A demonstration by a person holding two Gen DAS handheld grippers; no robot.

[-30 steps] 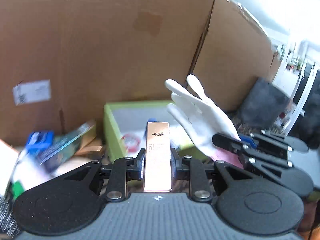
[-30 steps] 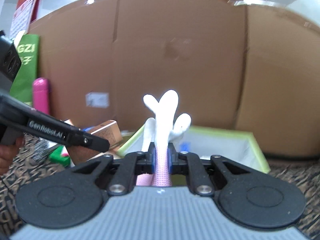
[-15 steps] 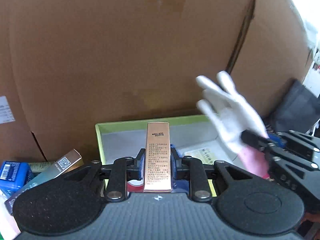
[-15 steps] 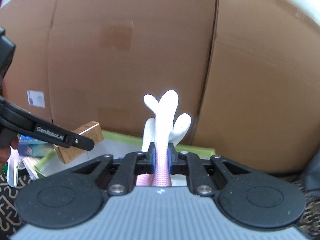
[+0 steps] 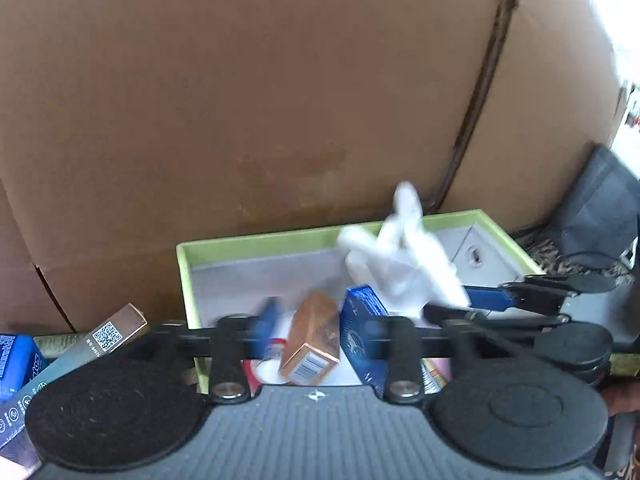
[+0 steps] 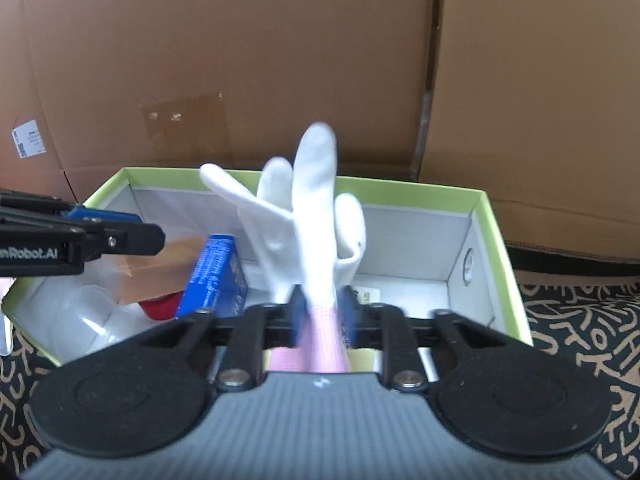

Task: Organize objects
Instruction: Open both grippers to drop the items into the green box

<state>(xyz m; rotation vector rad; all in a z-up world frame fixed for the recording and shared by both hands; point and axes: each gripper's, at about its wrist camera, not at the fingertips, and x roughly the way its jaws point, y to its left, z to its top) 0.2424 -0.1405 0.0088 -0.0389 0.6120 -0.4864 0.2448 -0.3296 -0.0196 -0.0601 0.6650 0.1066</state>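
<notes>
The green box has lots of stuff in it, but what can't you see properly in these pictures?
- Copper box: blurred in the left wrist view, print unreadable; its landing spot hides behind the left gripper.
- Red thing: right wrist view, mostly covered by the blue box.
- White glove: its pink cuff sits behind the right gripper, whose jaws look partly apart, so the grip is unclear.
- Green box: near wall cut off by both grippers.
</notes>
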